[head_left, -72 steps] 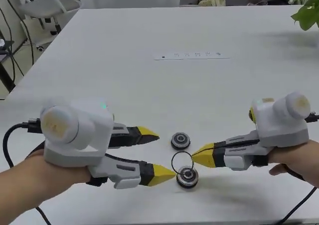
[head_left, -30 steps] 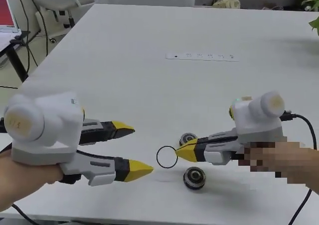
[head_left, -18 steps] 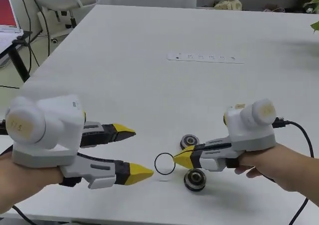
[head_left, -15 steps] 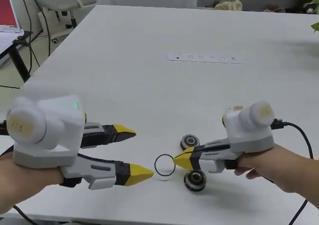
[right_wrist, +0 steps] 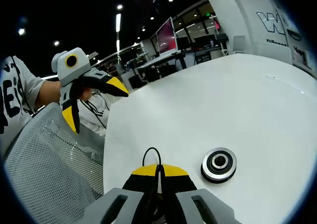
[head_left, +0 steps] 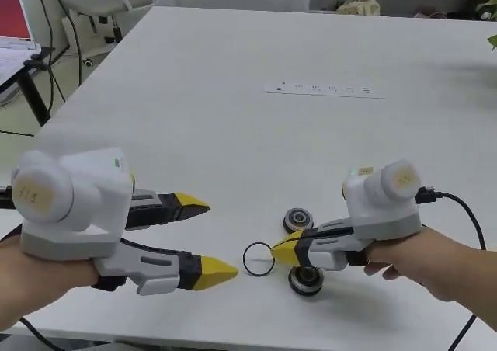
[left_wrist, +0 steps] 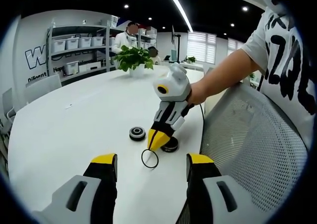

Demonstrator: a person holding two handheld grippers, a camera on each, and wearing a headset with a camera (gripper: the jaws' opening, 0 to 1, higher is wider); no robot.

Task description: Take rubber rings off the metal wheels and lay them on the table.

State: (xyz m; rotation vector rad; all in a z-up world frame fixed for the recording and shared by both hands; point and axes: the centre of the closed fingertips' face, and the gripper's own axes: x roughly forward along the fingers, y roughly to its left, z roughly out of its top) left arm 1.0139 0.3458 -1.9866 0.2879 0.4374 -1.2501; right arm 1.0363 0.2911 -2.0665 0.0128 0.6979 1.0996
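My right gripper (head_left: 281,249) is shut on a thin black rubber ring (head_left: 258,259), which it holds low over the white table (head_left: 233,118), just left of the near metal wheel (head_left: 306,279). A second metal wheel (head_left: 297,220) lies just behind. My left gripper (head_left: 206,238) stands open with nothing in it, to the left of the ring. In the left gripper view the ring (left_wrist: 149,158) hangs from the right gripper (left_wrist: 158,140), both wheels (left_wrist: 137,133) behind it. In the right gripper view the ring (right_wrist: 152,157) arcs above the shut tips, beside one wheel (right_wrist: 219,164).
A flat white strip (head_left: 322,89) lies at the table's far middle. An office chair (head_left: 93,1) stands past the far left corner. A cable (head_left: 466,211) trails from the right gripper. A mesh chair back (left_wrist: 247,149) is close behind me.
The right gripper has lifted the ring off the near wheel, carried it left and sunk a little toward the table. The left gripper stays open in much the same place.
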